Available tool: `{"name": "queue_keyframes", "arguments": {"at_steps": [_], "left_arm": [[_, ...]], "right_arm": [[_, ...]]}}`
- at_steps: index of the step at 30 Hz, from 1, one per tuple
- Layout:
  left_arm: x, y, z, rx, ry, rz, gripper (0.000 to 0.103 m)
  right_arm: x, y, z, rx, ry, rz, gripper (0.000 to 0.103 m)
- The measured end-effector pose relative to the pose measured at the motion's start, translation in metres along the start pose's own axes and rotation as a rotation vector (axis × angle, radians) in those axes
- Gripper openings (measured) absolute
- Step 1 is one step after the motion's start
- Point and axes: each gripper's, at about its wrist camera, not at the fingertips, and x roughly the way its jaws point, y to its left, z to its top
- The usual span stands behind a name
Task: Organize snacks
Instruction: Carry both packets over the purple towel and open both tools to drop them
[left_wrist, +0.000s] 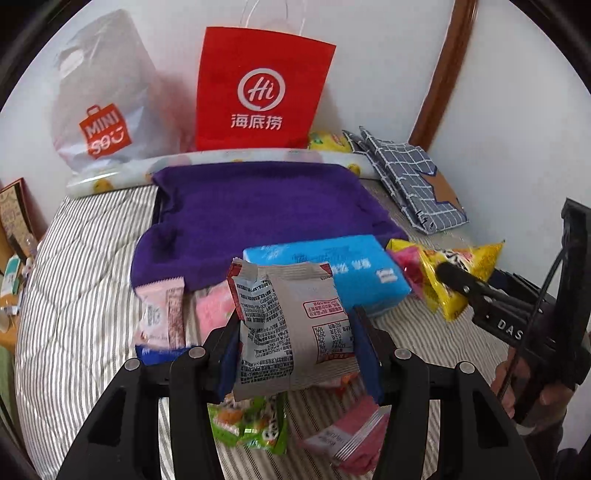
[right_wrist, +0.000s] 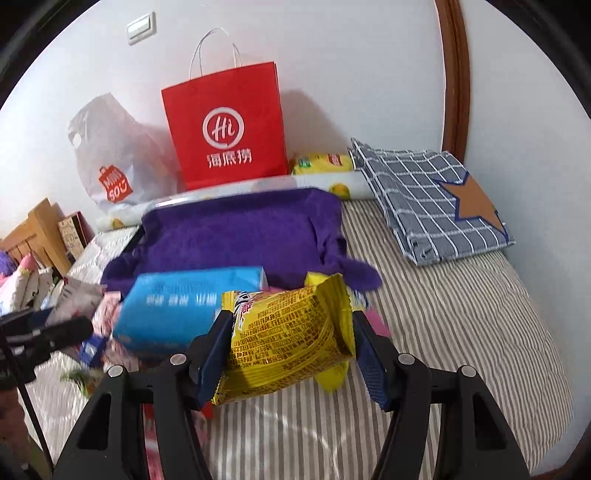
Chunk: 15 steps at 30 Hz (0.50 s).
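Note:
My left gripper (left_wrist: 295, 332) is shut on a grey snack packet (left_wrist: 291, 325), held above the striped bed. My right gripper (right_wrist: 290, 339) is shut on a yellow snack packet (right_wrist: 291, 339), also lifted off the bed. In the left wrist view the right gripper (left_wrist: 452, 275) shows at the right with that yellow packet (left_wrist: 469, 273). A purple cloth-lined tray (left_wrist: 258, 214) (right_wrist: 236, 229) lies beyond both. A blue pack (left_wrist: 332, 273) (right_wrist: 184, 306) rests at the tray's near edge. Loose snacks lie below: a pink bar (left_wrist: 162, 314), a green packet (left_wrist: 251, 424), a pink packet (left_wrist: 351, 439).
A red paper bag (left_wrist: 258, 88) (right_wrist: 225, 125) and a white plastic bag (left_wrist: 103, 103) (right_wrist: 114, 155) stand against the wall behind the tray. Folded blue checked fabric (left_wrist: 410, 181) (right_wrist: 428, 199) lies at the right. A person's hand (left_wrist: 532, 387) holds the right gripper.

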Motion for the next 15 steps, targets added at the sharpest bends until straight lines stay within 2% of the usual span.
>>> {"name": "queue_keyframes", "arguments": {"at_steps": [9, 15], "left_arm": [[0.010, 0.003, 0.050, 0.027, -0.036, 0.025, 0.054], [0.023, 0.022, 0.087, -0.018, -0.041, 0.030, 0.054]], "right_arm": [[0.026, -0.002, 0.048, 0.035, -0.022, 0.001, 0.061], [0.049, -0.003, 0.086, 0.007, -0.035, -0.027, 0.061]]}}
